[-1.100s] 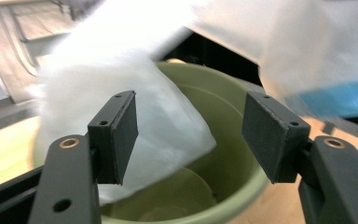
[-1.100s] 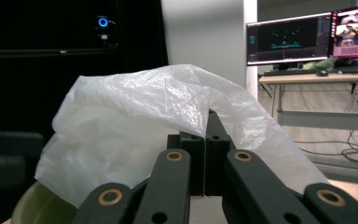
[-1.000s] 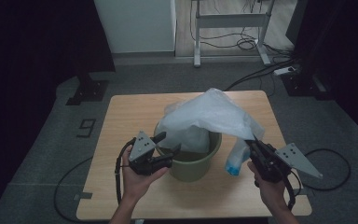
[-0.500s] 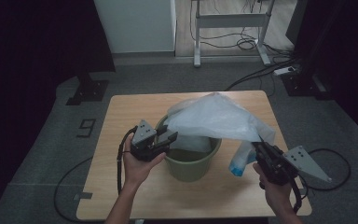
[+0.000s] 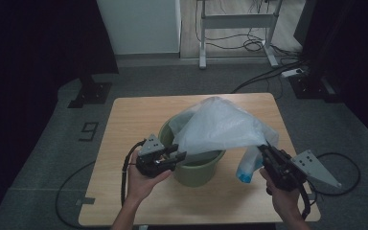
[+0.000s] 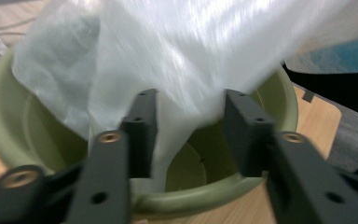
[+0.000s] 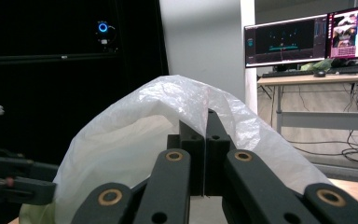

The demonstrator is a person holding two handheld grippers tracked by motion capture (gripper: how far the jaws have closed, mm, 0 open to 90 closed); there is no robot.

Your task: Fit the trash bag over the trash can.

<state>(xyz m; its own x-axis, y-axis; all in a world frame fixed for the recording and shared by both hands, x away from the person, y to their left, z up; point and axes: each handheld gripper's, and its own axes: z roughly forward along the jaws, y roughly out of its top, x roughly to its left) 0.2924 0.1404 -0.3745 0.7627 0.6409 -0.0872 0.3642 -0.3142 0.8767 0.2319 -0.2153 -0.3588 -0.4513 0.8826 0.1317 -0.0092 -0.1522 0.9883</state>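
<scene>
A green bucket (image 5: 196,176) stands in the middle of the wooden table (image 5: 134,120). A white translucent plastic bag (image 5: 220,129) is tented over it. Part of the bag hangs inside, and a blue-printed end (image 5: 243,175) sits to the right. My right gripper (image 5: 263,151) is shut on the bag's right edge; in the right gripper view its jaws (image 7: 205,121) pinch the film (image 7: 135,130). My left gripper (image 5: 179,154) is at the bucket's near-left rim. Its jaws (image 6: 191,100) have just been opening. The bag's film (image 6: 182,46) hangs loose between them above the bucket's rim (image 6: 191,200).
The table's front edge runs just before both hands. A cable (image 5: 76,191) trails off to the left over the grey floor. A black stand (image 5: 91,91) is at the back left, with a desk frame (image 5: 235,28) and cables behind. Monitors (image 7: 307,37) are seen in the right gripper view.
The left gripper rose a little toward the bag, then dropped back to the bucket's rim, and the bag's drape shifted. The right hand has kept still with the bag.
</scene>
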